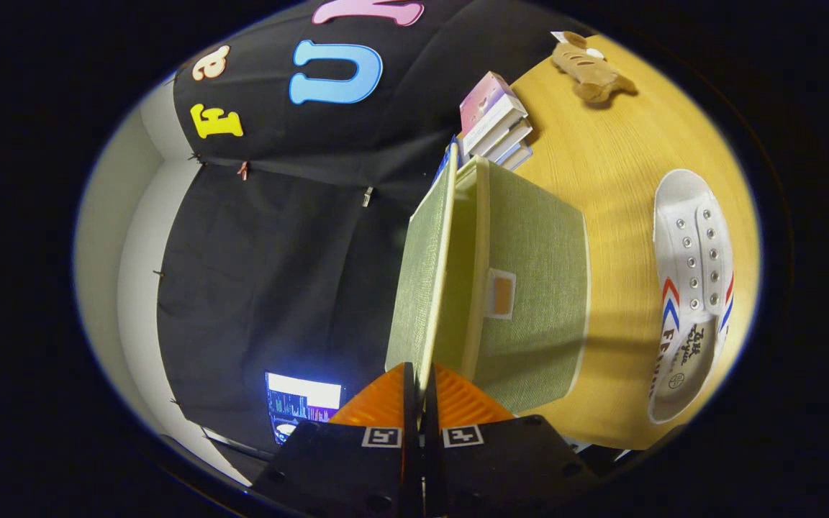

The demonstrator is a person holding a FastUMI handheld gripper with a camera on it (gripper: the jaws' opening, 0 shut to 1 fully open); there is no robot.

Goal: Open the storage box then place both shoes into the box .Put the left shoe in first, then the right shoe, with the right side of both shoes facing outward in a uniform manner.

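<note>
A green fabric storage box (pixel 533 288) stands on the wooden table (pixel 616 158), with a small label pocket on its side. Its green lid (pixel 420 273), edged in cream, is swung up from the box, leaving a gap between lid and box rim. My gripper (pixel 423 385) is shut on the lid's near edge, which runs in between the two fingers. Beyond the box, on the table, lies a white lace-less canvas shoe (pixel 691 288) with red and blue stripes, its opening facing me. The view is rolled sideways, so the table stands upright on one side.
A stack of books (pixel 497 122) lies just past the far end of the box. A brown plush toy (pixel 591 68) sits farther off on the table. A lit screen (pixel 303 403) glows low by the black cloth wall.
</note>
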